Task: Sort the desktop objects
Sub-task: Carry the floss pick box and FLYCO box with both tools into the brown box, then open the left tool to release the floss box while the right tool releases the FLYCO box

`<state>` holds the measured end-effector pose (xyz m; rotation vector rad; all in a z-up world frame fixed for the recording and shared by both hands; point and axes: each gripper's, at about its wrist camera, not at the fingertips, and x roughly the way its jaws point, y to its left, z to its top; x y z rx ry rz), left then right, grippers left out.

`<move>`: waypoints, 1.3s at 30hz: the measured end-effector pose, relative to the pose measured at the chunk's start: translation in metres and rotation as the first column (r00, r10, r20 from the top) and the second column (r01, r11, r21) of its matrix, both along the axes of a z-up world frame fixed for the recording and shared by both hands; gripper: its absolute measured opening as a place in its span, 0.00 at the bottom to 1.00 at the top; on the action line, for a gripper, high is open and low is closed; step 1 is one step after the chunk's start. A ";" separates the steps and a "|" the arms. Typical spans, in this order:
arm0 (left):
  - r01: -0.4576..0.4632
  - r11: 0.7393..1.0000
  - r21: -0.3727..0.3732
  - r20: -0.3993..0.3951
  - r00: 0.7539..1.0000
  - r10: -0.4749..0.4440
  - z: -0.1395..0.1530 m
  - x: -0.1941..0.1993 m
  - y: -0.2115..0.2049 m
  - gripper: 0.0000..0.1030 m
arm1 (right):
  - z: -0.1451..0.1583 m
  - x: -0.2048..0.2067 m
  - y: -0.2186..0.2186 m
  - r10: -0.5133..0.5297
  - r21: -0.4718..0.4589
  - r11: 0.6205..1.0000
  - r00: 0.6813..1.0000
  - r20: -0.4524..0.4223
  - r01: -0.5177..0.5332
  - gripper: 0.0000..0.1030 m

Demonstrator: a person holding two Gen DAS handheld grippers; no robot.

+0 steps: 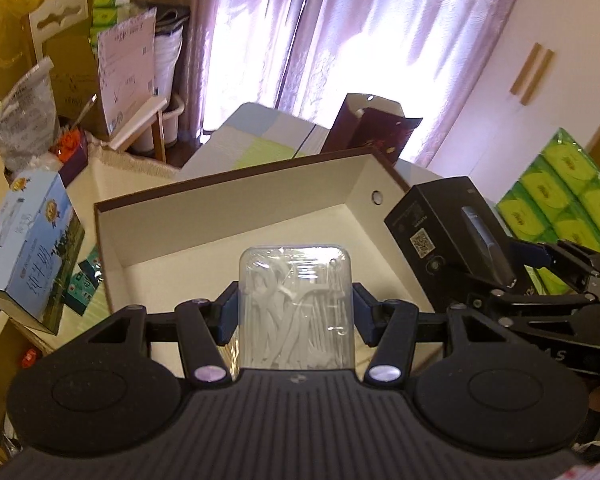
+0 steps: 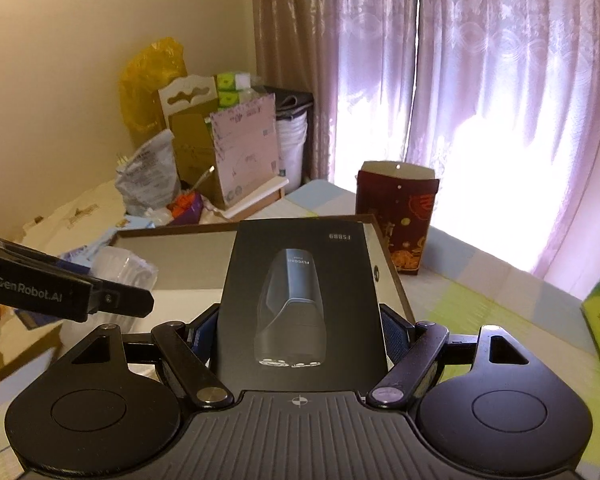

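The open cardboard box [image 1: 236, 216], brown outside and pale inside, is the landmark here, lying with its opening up on a surface covered with a pale green-and-blue checked cloth [image 2: 480, 304]. The left gripper [image 1: 296, 312] holds a clear plastic case of white floss picks [image 1: 296, 308] upright above the near part of the box's bare floor, its blue-padded fingers [image 1: 226, 316] pressed against the case's two sides. Just right of the box, at its right wall, the right gripper [image 2: 300, 340] grips a black shaver box [image 2: 300, 300] printed with a grey shaver and the code FS889; the fingers [image 2: 396, 332] clamp its left and right edges, and in the right wrist view the shaver box stands up over the near right part of the open box. In the left wrist view the same shaver box [image 1: 448, 232] is tilted beside the box's right wall. Behind the open box, at its far right corner, stands a dark red paper bag [image 2: 396, 216] with gold patterns. Left of the box lies a blue-and-white carton [image 1: 28, 248], and farther back on that side stand piled cartons and bags against the wall. To the right of the box sits a stack of green tissue packs [image 1: 560, 200]. Beyond everything hang lilac curtains [image 1: 340, 40] bright with daylight.
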<state>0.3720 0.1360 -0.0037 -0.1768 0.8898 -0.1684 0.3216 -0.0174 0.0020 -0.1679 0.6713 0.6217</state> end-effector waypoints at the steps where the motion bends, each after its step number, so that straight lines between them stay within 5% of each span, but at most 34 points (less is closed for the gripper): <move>1: -0.002 1.000 0.000 -0.010 1.000 0.002 -0.005 0.007 0.000 0.50 | -0.005 0.008 0.002 0.002 -0.011 1.000 1.000 -0.005 -0.002 0.74; 11: -0.004 1.000 -0.006 -0.127 0.992 0.003 -0.059 0.060 -0.013 0.50 | -0.062 0.065 0.020 0.002 -0.128 0.992 0.996 -0.093 -0.014 0.74; 21: -0.009 1.000 0.001 -0.196 0.980 0.009 -0.096 0.089 -0.018 0.50 | -0.091 0.083 0.028 0.032 -0.233 0.971 0.997 -0.073 -0.048 0.74; 39: -0.004 0.999 0.033 -0.237 0.971 0.011 -0.116 0.099 -0.026 0.50 | -0.088 0.080 0.022 0.079 -0.213 0.973 0.994 -0.068 -0.092 0.74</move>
